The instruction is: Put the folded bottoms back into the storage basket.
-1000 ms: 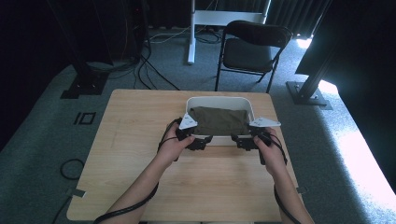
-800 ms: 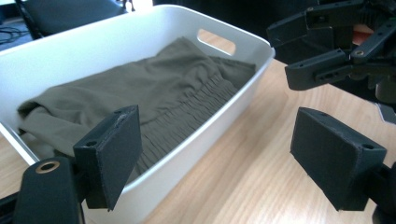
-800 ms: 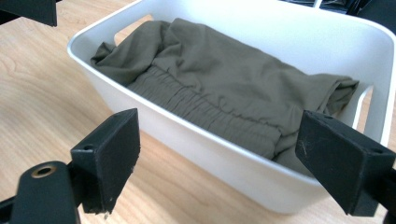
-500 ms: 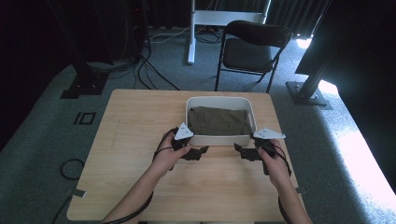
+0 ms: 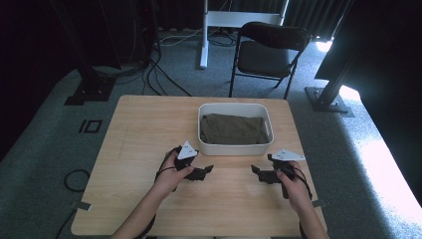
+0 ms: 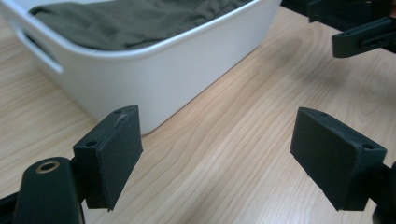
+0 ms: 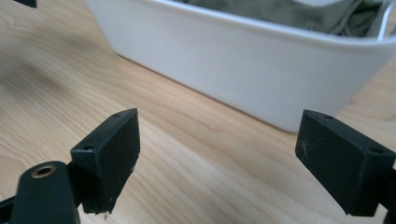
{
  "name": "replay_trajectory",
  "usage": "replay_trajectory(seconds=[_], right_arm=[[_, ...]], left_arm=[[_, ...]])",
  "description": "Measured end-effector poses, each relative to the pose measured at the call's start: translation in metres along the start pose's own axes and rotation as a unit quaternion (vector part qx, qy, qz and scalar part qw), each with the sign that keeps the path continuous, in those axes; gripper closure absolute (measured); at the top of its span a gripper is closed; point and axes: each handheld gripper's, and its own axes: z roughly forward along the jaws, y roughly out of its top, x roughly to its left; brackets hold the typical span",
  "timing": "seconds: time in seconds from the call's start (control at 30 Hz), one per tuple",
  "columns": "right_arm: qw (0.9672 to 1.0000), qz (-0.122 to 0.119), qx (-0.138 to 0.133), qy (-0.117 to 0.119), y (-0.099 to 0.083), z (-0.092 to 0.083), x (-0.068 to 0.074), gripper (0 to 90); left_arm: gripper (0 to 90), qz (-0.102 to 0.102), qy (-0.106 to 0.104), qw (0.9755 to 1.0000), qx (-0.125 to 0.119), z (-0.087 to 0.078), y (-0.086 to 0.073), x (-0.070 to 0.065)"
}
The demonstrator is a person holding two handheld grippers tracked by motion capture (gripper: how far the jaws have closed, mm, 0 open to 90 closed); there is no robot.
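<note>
Hand-held grippers sat low in front of us on the wooden surface [image 5: 139, 129], the left hand-held gripper [image 5: 201, 172] and the right hand-held gripper [image 5: 260, 174] facing each other across a bare stretch of wood, apart from one another. We had both with their jaws spread wide and nothing between them; the left gripper view and the right gripper view each showed plain wood grain in the gap.

We had the olive-green folded garment [image 5: 234, 129] lying inside the white plastic tub [image 5: 234, 149], below its rim, and the tub stood near the far middle of the surface, just beyond both hand-held grippers. From the left gripper view the tub's near wall [image 6: 154, 70] rose close ahead, with the cloth [image 6: 135, 21] heaped behind it and a slot handle on the end wall.

We judged that the garment was in the tub so it would stay folded and contained, and that we held the hand-held grippers open and clear of the tub's wall because nothing needed holding at that point; whether the work was finished, we could not tell
</note>
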Motion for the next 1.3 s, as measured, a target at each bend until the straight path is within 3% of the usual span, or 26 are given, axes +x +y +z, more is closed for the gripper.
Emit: replay_trajectory(seconds=[0.47, 0.7, 1.03, 1.07, 1.23, 1.3], right_arm=[[0.9989, 0.02, 0.035, -0.021, -0.034, 0.004, -0.009, 13.6], [0.9979, 0.028, 0.048, -0.035, -0.045, -0.001, -0.013, 13.6], [0.9962, 0.038, 0.061, -0.048, -0.056, -0.014, -0.019, 13.6], [0.9959, 0.04, 0.063, -0.053, -0.057, -0.016, -0.02, 13.6], [0.9949, 0.044, 0.067, -0.062, -0.061, -0.022, -0.022, 13.7], [0.9945, 0.047, 0.067, -0.065, -0.064, -0.025, -0.022, 13.7]], left_arm=[[17.8, -0.03, 0.037, 0.9986, 0.024, -0.015, -0.036, 0.024], [17.7, -0.065, 0.078, 0.9939, 0.043, -0.029, -0.054, 0.039], [17.8, -0.075, 0.112, 0.9899, 0.044, -0.049, -0.07, 0.051], [17.7, -0.08, 0.122, 0.9881, 0.049, -0.054, -0.074, 0.053], [17.7, -0.084, 0.137, 0.9853, 0.059, -0.059, -0.081, 0.056], [17.7, -0.097, 0.146, 0.9828, 0.059, -0.062, -0.086, 0.058]])
